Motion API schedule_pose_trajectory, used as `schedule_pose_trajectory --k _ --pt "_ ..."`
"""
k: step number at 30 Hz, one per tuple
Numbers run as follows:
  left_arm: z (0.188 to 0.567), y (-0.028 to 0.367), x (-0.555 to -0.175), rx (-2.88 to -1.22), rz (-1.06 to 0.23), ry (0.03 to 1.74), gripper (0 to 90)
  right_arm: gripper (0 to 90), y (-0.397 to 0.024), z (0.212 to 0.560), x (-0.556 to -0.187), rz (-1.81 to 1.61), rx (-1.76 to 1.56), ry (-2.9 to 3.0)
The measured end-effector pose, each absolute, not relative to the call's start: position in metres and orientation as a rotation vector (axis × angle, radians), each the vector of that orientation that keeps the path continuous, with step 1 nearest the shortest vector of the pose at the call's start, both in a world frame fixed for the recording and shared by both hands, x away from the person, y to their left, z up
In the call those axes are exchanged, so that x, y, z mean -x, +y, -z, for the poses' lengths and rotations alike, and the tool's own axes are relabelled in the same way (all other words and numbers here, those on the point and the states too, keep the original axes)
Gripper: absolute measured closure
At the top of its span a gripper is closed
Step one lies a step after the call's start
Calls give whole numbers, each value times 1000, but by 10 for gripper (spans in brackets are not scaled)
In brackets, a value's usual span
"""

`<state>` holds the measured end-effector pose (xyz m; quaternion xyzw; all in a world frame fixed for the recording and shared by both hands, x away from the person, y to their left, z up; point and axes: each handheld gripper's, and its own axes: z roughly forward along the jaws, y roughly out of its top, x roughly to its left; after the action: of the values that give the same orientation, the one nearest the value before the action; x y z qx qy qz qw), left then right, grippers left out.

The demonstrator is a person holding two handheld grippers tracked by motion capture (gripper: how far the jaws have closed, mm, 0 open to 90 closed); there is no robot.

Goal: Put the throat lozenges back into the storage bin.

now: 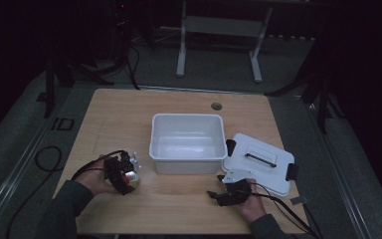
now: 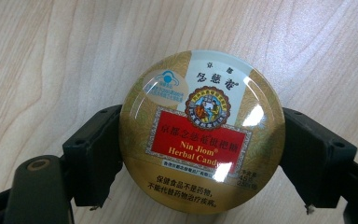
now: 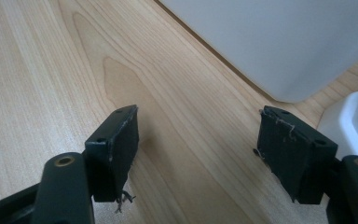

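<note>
While the left gripper point(image 2: 200, 154) is clamping its fingers point(image 2: 93, 154) on opposite sides of the round candy tin point(image 2: 201, 130), the tin is sitting label-up just over the table point(image 1: 129, 114), near the front left corner of the white bin point(image 1: 188, 142), likely so it can be carried into the open bin. Meanwhile the right gripper point(image 3: 198, 149) is resting low by the table with its fingers apart and gripping nothing, beside the bin's lid point(image 1: 261, 162)
</note>
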<state>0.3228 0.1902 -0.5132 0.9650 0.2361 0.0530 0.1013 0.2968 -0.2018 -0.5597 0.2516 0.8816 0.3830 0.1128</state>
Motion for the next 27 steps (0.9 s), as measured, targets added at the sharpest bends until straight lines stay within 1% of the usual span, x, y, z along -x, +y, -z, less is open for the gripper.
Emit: schedule_pose_trajectory --k 16,27 --pt "499 197 -324 -2801 -145 725 204 286 -202 560 -297 -1124 -738 2587" --pt "490 201 -325 -2774 -168 748 204 286 -202 560 -297 -1124 -738 2587"
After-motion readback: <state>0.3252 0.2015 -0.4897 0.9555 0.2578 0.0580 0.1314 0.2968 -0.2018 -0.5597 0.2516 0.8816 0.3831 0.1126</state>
